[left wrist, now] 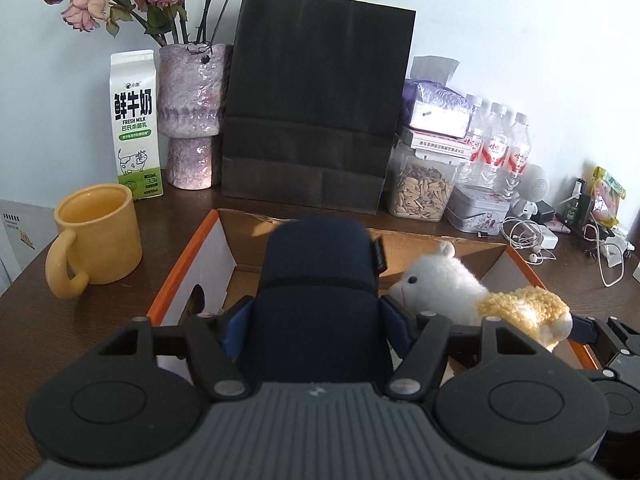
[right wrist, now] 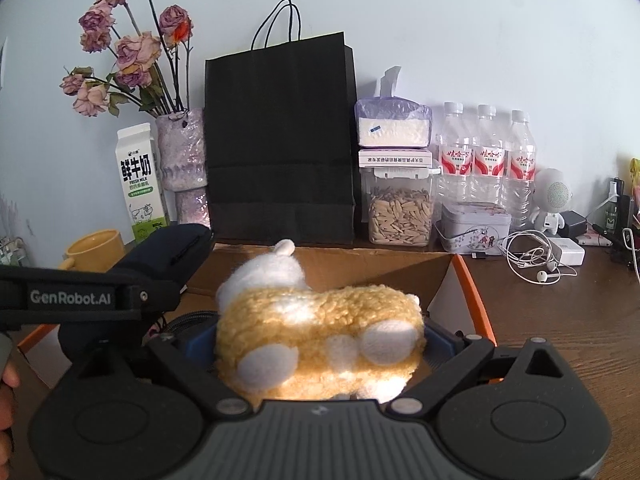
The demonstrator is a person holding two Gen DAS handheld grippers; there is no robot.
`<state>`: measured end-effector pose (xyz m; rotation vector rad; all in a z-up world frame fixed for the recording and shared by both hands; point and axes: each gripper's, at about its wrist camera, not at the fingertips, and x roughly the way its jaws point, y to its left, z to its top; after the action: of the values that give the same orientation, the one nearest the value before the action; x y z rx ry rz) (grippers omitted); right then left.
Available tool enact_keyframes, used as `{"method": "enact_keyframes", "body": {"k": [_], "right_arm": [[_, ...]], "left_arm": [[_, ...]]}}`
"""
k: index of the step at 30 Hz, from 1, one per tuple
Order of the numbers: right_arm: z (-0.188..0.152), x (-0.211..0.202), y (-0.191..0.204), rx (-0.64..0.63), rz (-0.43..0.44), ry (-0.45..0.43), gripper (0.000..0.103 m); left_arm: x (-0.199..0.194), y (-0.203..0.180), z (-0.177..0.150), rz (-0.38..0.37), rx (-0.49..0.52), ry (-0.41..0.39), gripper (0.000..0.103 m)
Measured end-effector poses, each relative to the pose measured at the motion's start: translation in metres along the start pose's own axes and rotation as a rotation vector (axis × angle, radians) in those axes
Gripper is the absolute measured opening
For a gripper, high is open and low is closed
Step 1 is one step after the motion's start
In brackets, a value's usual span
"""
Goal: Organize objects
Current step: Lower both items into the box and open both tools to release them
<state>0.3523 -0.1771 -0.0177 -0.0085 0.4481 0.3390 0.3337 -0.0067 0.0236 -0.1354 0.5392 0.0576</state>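
1. The left tongs [left wrist: 316, 320] hold a dark blue pouch [left wrist: 320, 280] between their pads, its long axis pointing toward 12 o'clock, over the open cardboard box [left wrist: 188, 264]. That seems chosen so the pouch can drop straight in.
2. The right tongs [right wrist: 320, 344] grip a plush lamb [right wrist: 320, 332] across its yellow body, head forward, also above the box. In the left view the lamb sits at 3 o'clock of the pouch, almost touching it.
3. The two loads are carried side by side, probably so both land in the box without stacking.
4. The box lies on the brown bench [left wrist: 80, 320], with a black paper bag [left wrist: 316, 100] at 12 o'clock behind it and a yellow mug [left wrist: 96, 236] at 9 o'clock.
5. I judge both things to be near release; the box floor under them is mostly hidden.
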Motion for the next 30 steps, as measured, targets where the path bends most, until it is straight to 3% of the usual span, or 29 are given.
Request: {"method": "enact_keyframes", "body": {"k": [1, 2, 30], "right_arm": [[-0.001, 0.000, -0.001, 0.000, 0.003, 0.003, 0.103], [-0.001, 0.000, -0.001, 0.002, 0.006, 0.005, 0.103], [0.003, -0.028, 0.001, -0.018, 0.028, -0.050, 0.103]], "left_arm": [[-0.002, -0.001, 0.000, 0.006, 0.003, -0.009, 0.096], [-0.004, -0.001, 0.000, 0.012, 0.004, -0.020, 0.103], [-0.017, -0.006, -0.003, 0.004, 0.033, -0.030, 0.103]]}}
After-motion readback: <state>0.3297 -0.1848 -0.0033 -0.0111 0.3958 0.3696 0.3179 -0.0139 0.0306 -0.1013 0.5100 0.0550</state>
